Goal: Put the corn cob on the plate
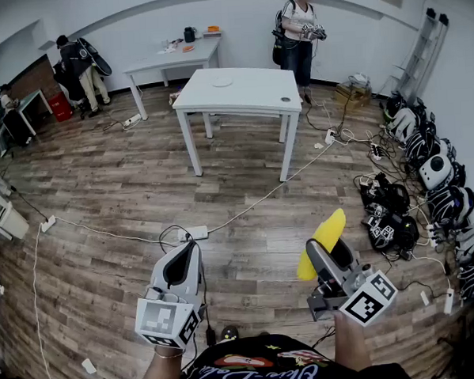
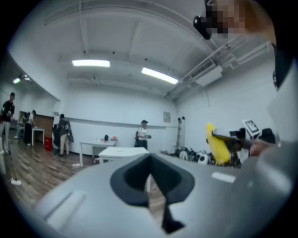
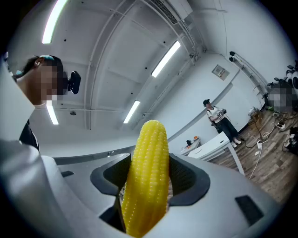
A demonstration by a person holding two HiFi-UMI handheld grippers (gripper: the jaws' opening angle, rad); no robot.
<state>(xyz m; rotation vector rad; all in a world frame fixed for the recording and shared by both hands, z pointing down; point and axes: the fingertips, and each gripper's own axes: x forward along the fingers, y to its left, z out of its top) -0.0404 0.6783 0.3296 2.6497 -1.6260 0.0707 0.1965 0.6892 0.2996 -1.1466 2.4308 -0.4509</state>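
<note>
**Left side.** In the head view, the left gripper (image 1: 186, 255) occupies the lower left of centre, with its marker cube (image 1: 166, 321) nearest the camera. In the left gripper view, the left gripper (image 2: 149, 179) has its jaws closed together, with only a thin seam between them. Nothing is gripped between the pads. A white power strip (image 1: 193, 233) lies on the wood floor (image 1: 103, 200) just above this gripper, and a cable runs from it towards the upper right.

**Centre.** A white table (image 1: 256, 93) stands in the upper centre of the head view. A pale round plate (image 1: 222, 82) rests on its top, towards the far side. A second table (image 1: 171, 57) stands behind it to the upper left. A person (image 1: 300, 27) stands beyond the white table's right corner.

**Right side.** The right gripper (image 1: 329, 255) occupies the lower right of centre. Its jaws stand wide and are clamped on the corn cob (image 1: 323, 240). In the right gripper view, both pads press on the flanks of the corn cob (image 3: 146, 176), and its rounded tip projects past the jaws. The cob is in the air over the floor, well apart from the plate. Black and white equipment (image 1: 426, 175) lines the right edge of the frame.
</note>
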